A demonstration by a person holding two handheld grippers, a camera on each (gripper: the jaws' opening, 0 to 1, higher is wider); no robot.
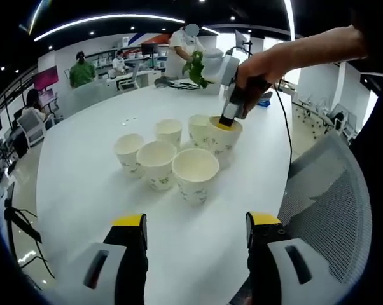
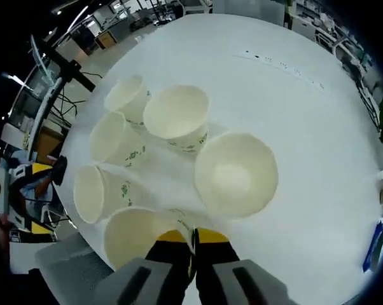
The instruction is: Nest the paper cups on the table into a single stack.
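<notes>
Here the right hand-held gripper has its yellow-tipped jaws pinched on the rim of a white paper cup with green leaf print, the one at the end of the cluster nearest the person's side in the left gripper view. The other five white paper cups stand upright, mouths open, close together on the round white desk. The nearest open cup lies just ahead of the held one, so the right hand is better placed. The left hand-held gripper hangs back with its jaws wide apart, holding nothing.
</notes>
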